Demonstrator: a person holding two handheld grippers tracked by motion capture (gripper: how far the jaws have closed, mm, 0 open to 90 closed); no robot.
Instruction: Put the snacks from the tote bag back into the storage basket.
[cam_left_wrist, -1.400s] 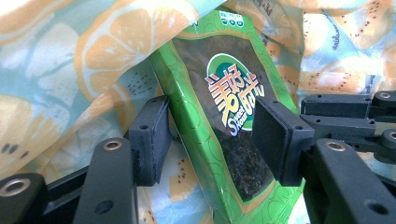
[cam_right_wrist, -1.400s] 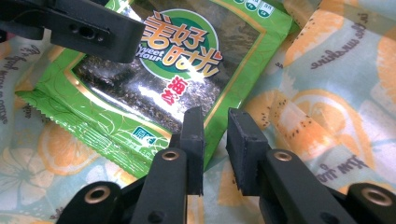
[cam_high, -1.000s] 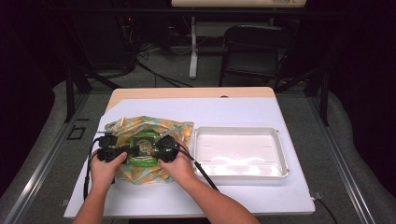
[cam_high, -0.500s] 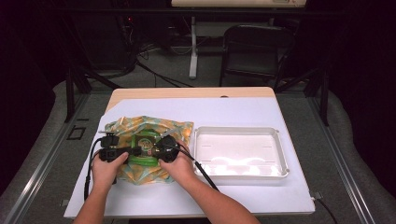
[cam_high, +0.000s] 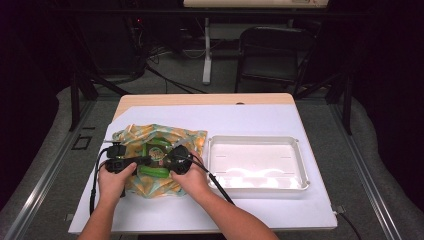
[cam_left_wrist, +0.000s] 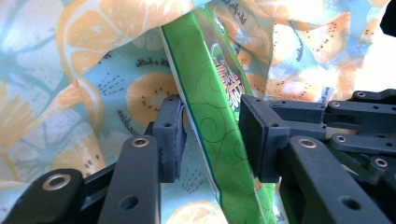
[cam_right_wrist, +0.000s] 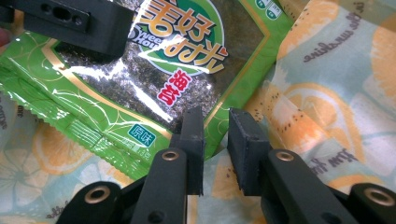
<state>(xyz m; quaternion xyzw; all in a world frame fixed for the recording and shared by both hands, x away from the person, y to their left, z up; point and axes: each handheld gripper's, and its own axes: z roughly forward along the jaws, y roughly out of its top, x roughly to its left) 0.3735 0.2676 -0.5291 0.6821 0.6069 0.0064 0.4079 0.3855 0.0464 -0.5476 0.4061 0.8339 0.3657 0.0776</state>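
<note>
A green seaweed snack packet (cam_high: 152, 171) lies on a cloth bag (cam_high: 192, 141) printed with orange and kiwi slices, at the table's left. My left gripper (cam_high: 143, 161) comes in from the left. In the left gripper view the packet (cam_left_wrist: 210, 107) runs edge-on between its pads, which touch it on both sides (cam_left_wrist: 212, 140). My right gripper (cam_high: 165, 161) faces it from the right. In the right gripper view its jaws (cam_right_wrist: 215, 140) stand a narrow gap apart at the lower edge of the packet (cam_right_wrist: 154, 74), over the cloth (cam_right_wrist: 327, 93).
A white rectangular tray (cam_high: 300, 165) sits to the right of the bag on the white table cover (cam_high: 250, 120). A dark folding chair (cam_high: 272, 50) and cables stand on the floor behind the table. Both forearms enter from the bottom edge.
</note>
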